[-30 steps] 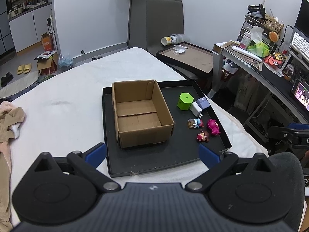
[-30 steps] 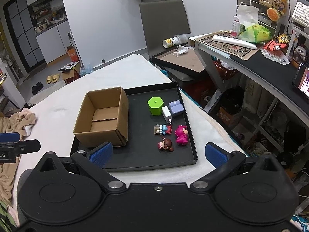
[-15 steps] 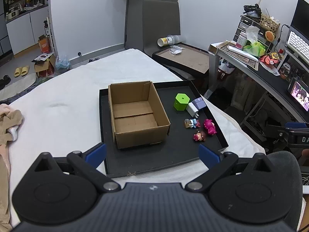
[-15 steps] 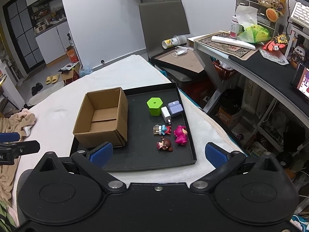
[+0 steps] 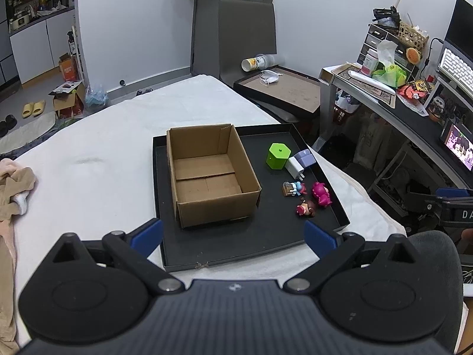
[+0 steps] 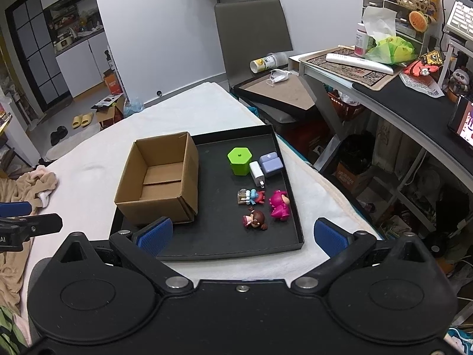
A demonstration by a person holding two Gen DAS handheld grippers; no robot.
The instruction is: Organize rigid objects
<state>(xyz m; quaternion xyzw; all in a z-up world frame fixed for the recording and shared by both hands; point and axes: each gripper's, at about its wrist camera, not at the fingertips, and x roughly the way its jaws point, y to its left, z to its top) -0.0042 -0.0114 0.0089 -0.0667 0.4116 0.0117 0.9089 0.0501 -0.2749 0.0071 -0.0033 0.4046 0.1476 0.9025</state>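
An empty open cardboard box (image 5: 210,174) (image 6: 161,177) stands on the left of a black tray (image 5: 236,242) (image 6: 224,245). To its right on the tray lie a green hexagonal container (image 5: 278,155) (image 6: 239,160), a white charger (image 5: 295,168) (image 6: 256,173), a lilac block (image 5: 306,158) (image 6: 270,161), a small blue-red figure (image 5: 293,188) (image 6: 250,196), a magenta figure (image 5: 320,193) (image 6: 278,204) and a brown-haired figure (image 5: 306,208) (image 6: 254,220). My left gripper (image 5: 233,235) and right gripper (image 6: 242,235) are both open and empty, held above the tray's near edge.
The tray rests on a white-covered table (image 5: 88,162). A beige cloth (image 5: 11,186) lies at the left. A grey chair (image 5: 246,35), a second tray on a seat (image 5: 283,88) and a cluttered desk (image 5: 399,94) stand behind and to the right.
The left gripper has drifted slightly back and right, so the tray sits a little lower-left in its view. The right view barely changes. Nothing was grasped.
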